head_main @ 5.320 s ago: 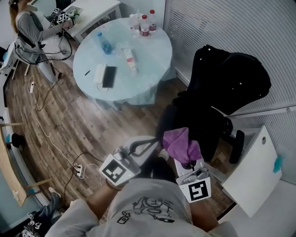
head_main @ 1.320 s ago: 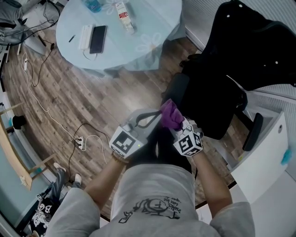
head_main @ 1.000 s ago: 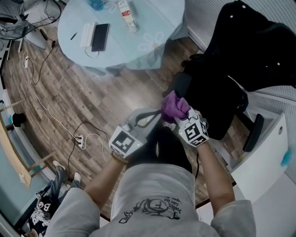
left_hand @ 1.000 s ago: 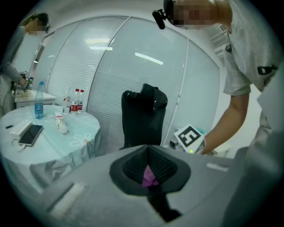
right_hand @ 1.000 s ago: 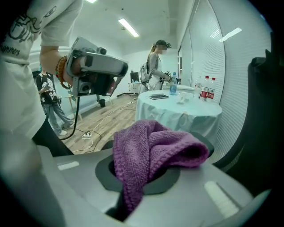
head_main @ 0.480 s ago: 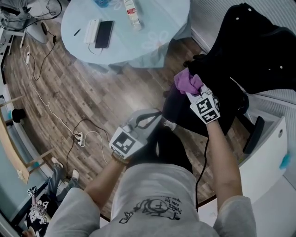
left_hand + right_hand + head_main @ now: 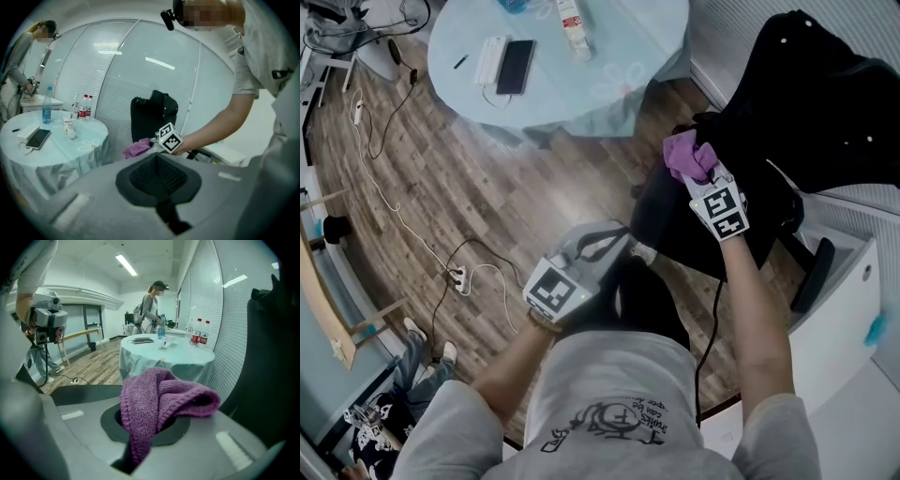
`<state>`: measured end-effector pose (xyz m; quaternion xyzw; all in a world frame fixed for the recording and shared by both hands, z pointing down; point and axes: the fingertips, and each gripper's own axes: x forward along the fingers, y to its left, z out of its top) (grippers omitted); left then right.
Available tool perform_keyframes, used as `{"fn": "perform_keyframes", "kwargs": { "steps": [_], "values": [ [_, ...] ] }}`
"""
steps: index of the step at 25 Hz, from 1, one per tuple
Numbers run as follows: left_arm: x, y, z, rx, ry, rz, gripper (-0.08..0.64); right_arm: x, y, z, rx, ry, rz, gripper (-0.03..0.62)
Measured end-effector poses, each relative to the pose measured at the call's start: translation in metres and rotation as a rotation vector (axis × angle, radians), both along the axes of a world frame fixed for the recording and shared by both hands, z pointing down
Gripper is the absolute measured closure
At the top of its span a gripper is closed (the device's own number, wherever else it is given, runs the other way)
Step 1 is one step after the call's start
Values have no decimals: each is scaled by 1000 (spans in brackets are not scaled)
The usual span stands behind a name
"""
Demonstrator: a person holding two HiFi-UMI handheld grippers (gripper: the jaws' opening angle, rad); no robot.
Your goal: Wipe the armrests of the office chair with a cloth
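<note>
The black office chair (image 7: 741, 202) stands at the right, with a dark jacket (image 7: 825, 103) draped over its backrest. Its near armrest (image 7: 654, 211) runs toward me; the far armrest (image 7: 811, 274) is beside the white desk. My right gripper (image 7: 698, 178) is shut on a bunched purple cloth (image 7: 682, 155) at the back end of the near armrest; whether the cloth touches it is unclear. In the right gripper view the cloth (image 7: 159, 399) drapes over and hides the jaws. My left gripper (image 7: 614, 236) hangs shut and empty near my body, left of the armrest.
A round table (image 7: 609, 80) with a pale blue cover holds a phone (image 7: 518, 66) and bottles. A white desk (image 7: 834, 319) stands at the right. Cables and a power strip (image 7: 455, 278) lie on the wood floor. Another person (image 7: 151, 310) stands beyond the table.
My right gripper has carried the cloth away from my body, along the near armrest toward the chair's back. The left gripper has stayed put.
</note>
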<state>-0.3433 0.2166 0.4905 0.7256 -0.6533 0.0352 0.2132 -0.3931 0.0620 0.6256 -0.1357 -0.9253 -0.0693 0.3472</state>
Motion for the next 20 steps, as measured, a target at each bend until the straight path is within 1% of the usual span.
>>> {"fn": "perform_keyframes", "kwargs": {
  "steps": [2, 6, 12, 15, 20],
  "values": [
    [2, 0, -1, 3, 0, 0, 558, 9, 17, -1, -3, -11, -23, 565],
    [4, 2, -1, 1, -3, 3, 558, 33, 65, -3, -3, -25, -102, 565],
    [5, 3, -6, 9, -7, -3, 558, 82, 137, -10, -41, -31, -196, 565],
    [6, 5, -8, 1, -16, 2, 558, 96, 155, -11, -54, -34, -191, 565],
    [10, 5, -20, 11, -26, 13, 558, 96, 154, -14, -43, -2, -181, 565]
  ]
}}
